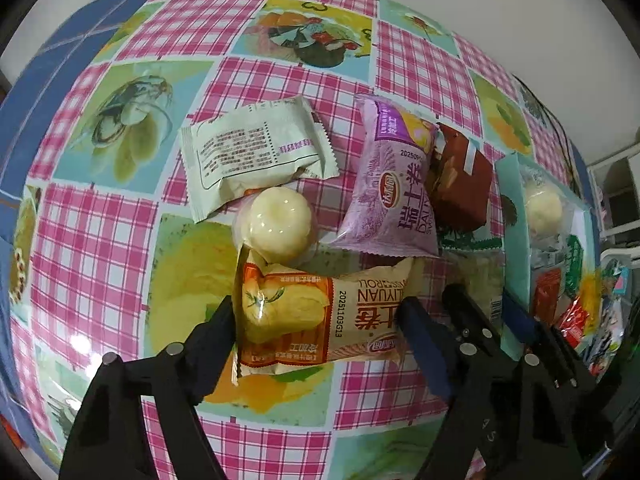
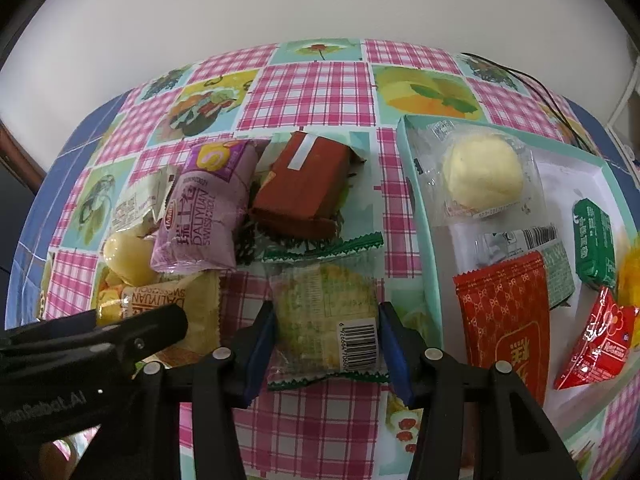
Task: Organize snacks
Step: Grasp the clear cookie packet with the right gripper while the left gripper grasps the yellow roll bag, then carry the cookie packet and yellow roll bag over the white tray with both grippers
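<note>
My left gripper (image 1: 320, 316) is open, its fingers on either side of an orange-and-cream Swiss roll pack (image 1: 320, 316) lying on the table; that pack also shows in the right wrist view (image 2: 176, 312). My right gripper (image 2: 326, 338) is open around a clear green-edged cake pack (image 2: 326, 312), fingers close to its sides. Loose beside them lie a purple Swiss roll pack (image 1: 388, 184), a brown pack (image 1: 460, 184), a pale green pack (image 1: 256, 156) and a round yellow bun (image 1: 280, 226). A light box (image 2: 416, 168) at right holds several snacks.
The table wears a pink plaid and fruit-print cloth (image 2: 316, 88). In the box lie a wrapped yellow bun (image 2: 484, 172), a red pack (image 2: 504, 312), a green pack (image 2: 594, 248) and a small red sachet (image 2: 596, 344). A black cable (image 2: 532, 80) runs at the far right. A white wall stands behind.
</note>
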